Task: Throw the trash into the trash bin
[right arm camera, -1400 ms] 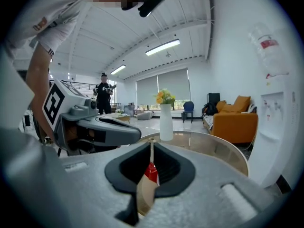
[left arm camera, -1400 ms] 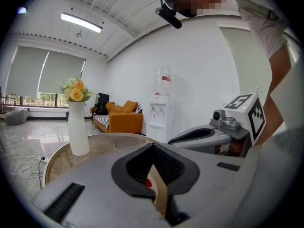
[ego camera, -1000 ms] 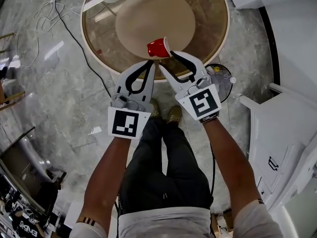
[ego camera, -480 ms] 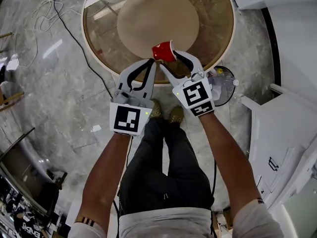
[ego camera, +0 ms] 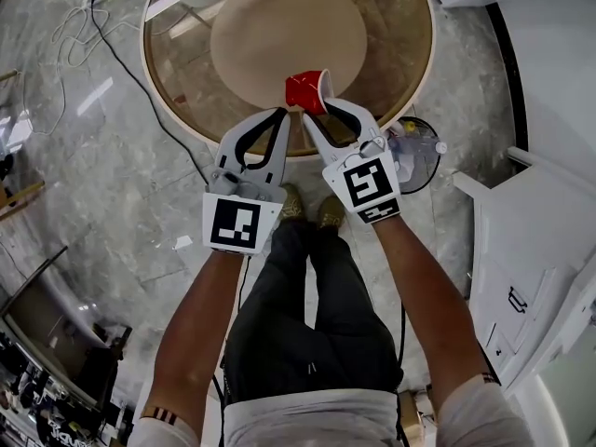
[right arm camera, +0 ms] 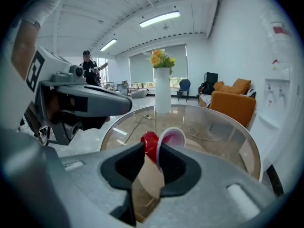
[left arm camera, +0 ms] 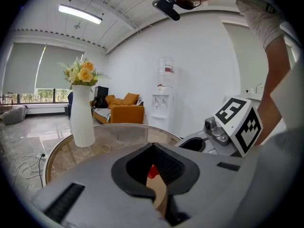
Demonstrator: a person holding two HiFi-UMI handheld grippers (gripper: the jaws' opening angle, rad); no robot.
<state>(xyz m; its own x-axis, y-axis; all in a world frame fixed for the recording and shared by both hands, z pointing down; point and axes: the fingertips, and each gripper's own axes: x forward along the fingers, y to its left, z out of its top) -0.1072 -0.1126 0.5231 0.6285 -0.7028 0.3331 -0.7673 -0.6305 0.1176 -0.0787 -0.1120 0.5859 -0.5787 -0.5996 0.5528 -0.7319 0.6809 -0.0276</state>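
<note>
The right gripper [ego camera: 318, 108] was closing its jaws on the crumpled red plastic cup [ego camera: 305, 89] — it lay sideways between both tips, pinched.

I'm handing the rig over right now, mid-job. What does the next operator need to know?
Left tongs: shut, empty, beside the right ones at the table's near edge.
Right tongs: closing on the red cup, which lies on its side between them, with the pads on it.
Things: the cup is over the near part of the round glass table. The trash bin stands on the floor to the table's right, with a clear bottle already in it.
Done: cup reached and grip under way.
Left: lift the cup, carry it right and drop it in the bin.
</note>
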